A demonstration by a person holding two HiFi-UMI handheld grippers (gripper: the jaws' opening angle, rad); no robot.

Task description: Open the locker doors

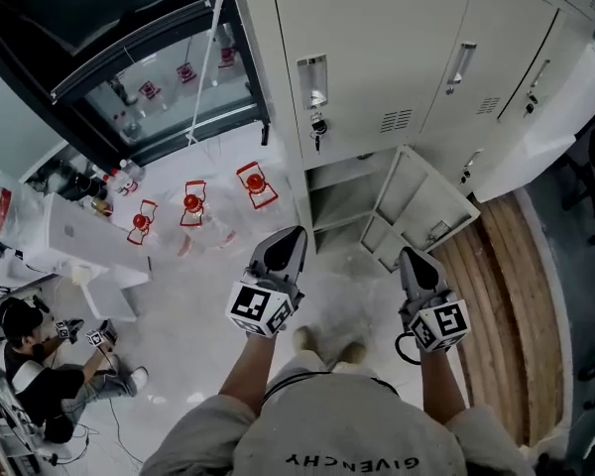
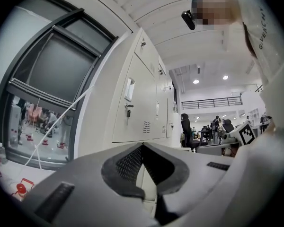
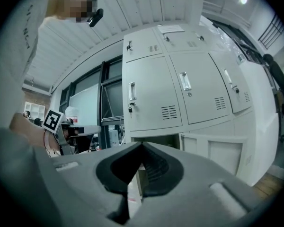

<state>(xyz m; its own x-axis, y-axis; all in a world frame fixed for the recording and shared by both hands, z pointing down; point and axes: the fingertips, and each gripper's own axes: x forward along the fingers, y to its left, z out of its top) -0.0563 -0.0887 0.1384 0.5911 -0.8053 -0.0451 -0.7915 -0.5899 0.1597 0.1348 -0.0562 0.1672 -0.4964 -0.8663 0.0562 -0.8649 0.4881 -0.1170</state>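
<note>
Left tool (image 2: 142,145) jaws together, gripping nothing; right tool (image 3: 142,144) likewise closed, empty; open locker door (image 3: 217,154) ahead of it.

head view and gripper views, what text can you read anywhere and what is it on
"GIVENCHY": on the person's shirt, upside down in the head view.
Paper sheet at the top of the lockers: too small to read.
Marker cubes: square patterns only, no words.

Pale shirt (image 1: 278,434) (black lettering (image 1: 352,461)), grey tools (image 1: 296,232) (image 1: 410,256)
</note>
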